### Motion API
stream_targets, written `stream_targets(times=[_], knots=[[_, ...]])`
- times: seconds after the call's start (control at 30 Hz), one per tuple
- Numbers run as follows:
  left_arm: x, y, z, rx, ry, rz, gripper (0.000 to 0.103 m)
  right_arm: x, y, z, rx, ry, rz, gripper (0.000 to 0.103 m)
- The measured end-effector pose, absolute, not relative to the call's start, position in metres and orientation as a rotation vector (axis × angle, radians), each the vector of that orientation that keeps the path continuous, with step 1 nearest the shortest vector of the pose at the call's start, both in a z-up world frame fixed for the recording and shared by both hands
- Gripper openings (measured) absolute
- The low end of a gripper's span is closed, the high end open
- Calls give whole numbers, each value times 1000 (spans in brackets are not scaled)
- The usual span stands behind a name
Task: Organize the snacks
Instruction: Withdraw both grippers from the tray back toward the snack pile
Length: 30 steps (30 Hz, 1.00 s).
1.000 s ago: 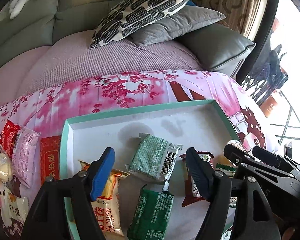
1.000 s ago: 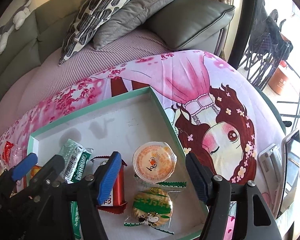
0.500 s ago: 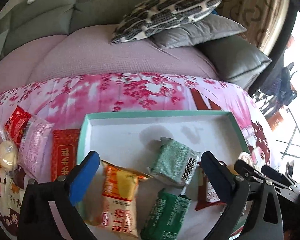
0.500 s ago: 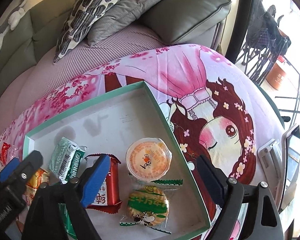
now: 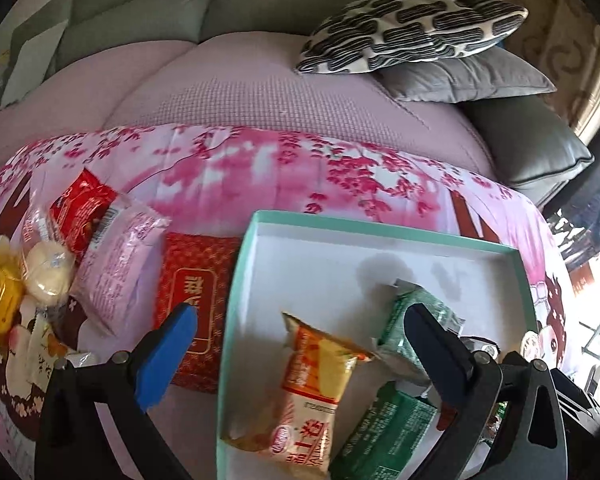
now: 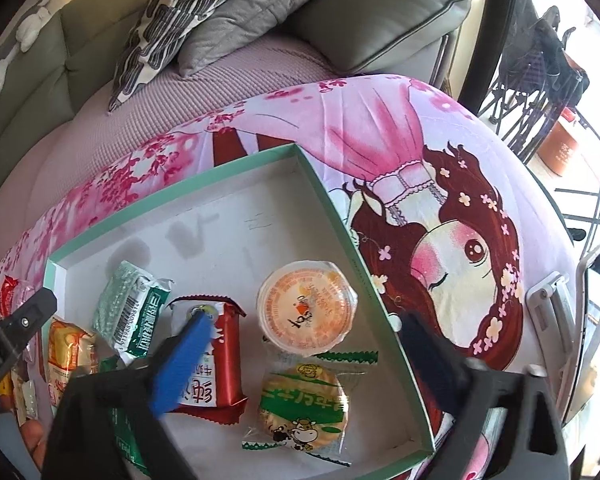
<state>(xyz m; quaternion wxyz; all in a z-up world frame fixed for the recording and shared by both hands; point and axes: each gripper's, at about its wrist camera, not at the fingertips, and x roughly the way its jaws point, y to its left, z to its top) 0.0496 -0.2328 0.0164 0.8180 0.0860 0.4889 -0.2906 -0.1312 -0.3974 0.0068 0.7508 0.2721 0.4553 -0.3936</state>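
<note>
Lower green packet point(image 5: 384, 436) ran off the left wrist frame's bottom edge — print too blurred to read. Right finger point(image 5: 436, 348) covered part of the upper green packet point(image 5: 408, 316).

Black hand-held gripper point(image 5: 300, 328) frames, blue-padded fingers point(image 5: 168, 356).

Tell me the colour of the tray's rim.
Mint green, with a white inside. The tray rim shows best in the right wrist view.

tray point(image 6: 324, 190): mint-green rim, white floor | cloth point(image 5: 260, 168): pink blossom print | cushion point(image 5: 412, 32): black-and-cream pattern
</note>
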Motion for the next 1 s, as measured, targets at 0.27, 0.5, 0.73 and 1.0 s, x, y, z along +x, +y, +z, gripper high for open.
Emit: stream_targets(times=[0.27,0.5,0.73,1.0], knots=[[56,-226,13,170,1061,-591,103,-129,-396,6,594,995,-842,103],[59,-217,19,178,1064,-589,103,-125,-388,10,577,1021,-827,103],[63,-201,22,155,1083,-563,103,-119,-374,12,564,1070,-809,103],[74,-173,34,127,1054,-519,103,-117,-360,20,540,1083,-794,103]])
